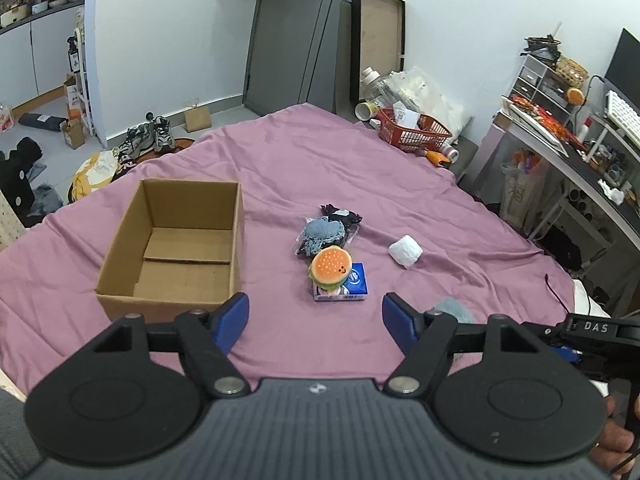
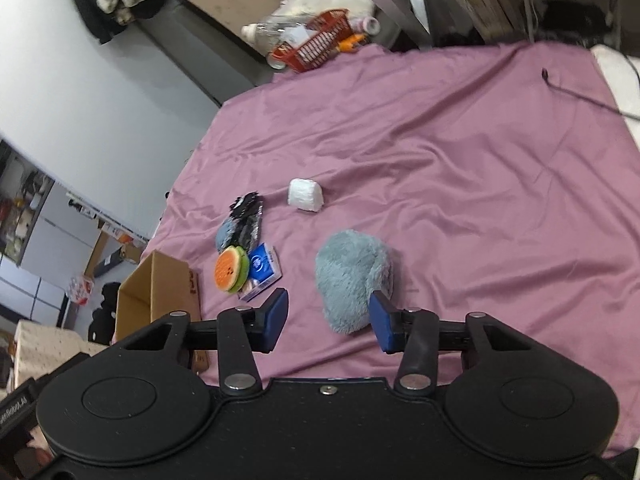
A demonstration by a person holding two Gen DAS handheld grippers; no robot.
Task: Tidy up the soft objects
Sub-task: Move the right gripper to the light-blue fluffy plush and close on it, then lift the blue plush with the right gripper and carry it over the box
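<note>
An open cardboard box [image 1: 172, 252] [image 2: 160, 292] stands on the purple sheet [image 1: 320, 168], with nothing inside. To its right lie a burger plush [image 1: 331, 266] [image 2: 231, 269] on a blue tissue pack [image 1: 352, 282] [image 2: 262, 270], a blue-grey knit bundle in a dark wrapper [image 1: 328, 230] [image 2: 240, 222], and a white soft roll [image 1: 406, 250] [image 2: 306, 195]. A fluffy teal plush [image 2: 352, 286] [image 1: 452, 308] lies just ahead of my right gripper [image 2: 329, 320], which is open with the plush partly between its fingers. My left gripper [image 1: 316, 322] is open over bare sheet, near the box's front corner.
A red basket [image 1: 412, 130] with bottles and bags sits at the bed's far corner. A cluttered desk [image 1: 560, 140] runs along the right. Shoes and bags lie on the floor at the left. A black cable [image 2: 576, 96] crosses the sheet's right edge.
</note>
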